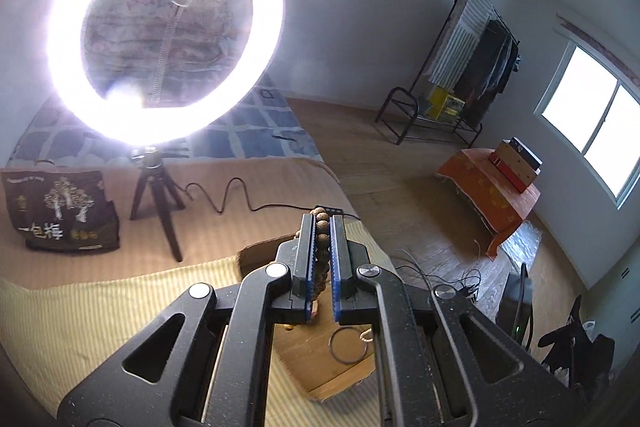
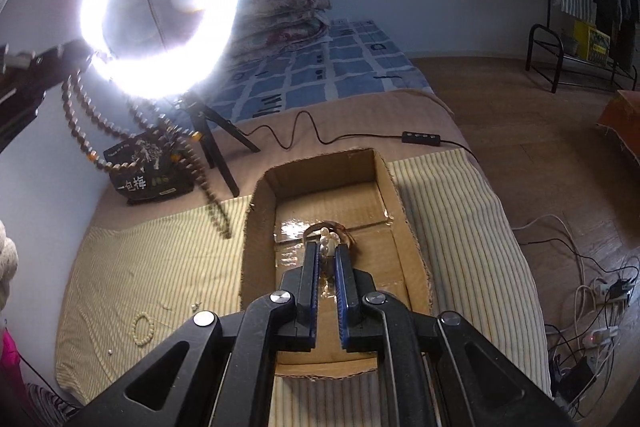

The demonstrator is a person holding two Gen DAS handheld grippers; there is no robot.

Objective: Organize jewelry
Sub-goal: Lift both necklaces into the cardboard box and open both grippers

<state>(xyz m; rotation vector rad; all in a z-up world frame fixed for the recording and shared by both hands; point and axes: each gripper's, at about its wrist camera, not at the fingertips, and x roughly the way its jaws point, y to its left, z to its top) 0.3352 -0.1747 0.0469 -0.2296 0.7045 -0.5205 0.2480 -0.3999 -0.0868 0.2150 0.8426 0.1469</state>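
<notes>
Clamping a string of brown wooden beads [image 1: 322, 239] between nearly closed pads, the left tongs [image 1: 321, 251] hang above the bed, and in the right wrist view the same long strand [image 2: 120, 131] droops in loops from those tongs at the upper left, its lower end blurred over the yellow striped blanket [image 2: 160, 267]. The right tongs [image 2: 327, 267] are drawn close on a cluster of pale cream pearl-like beads [image 2: 328, 239], held over the open brown cardboard box [image 2: 260, 219], whose taped floor also carries a thin brownish ring, partly hidden behind the tips. Beside the box on the blanket lies a small cream bead bracelet [image 2: 143, 329]. Farther out stand a glaring white ring light on a black tripod [image 2: 160, 7], a black printed snack bag [image 2: 152, 167] and a black cable with an inline switch [image 2: 421, 137]. Below the left tongs a thin dark hoop [image 1: 348, 345] shows in the box, largely cut off by the black frame.
</notes>
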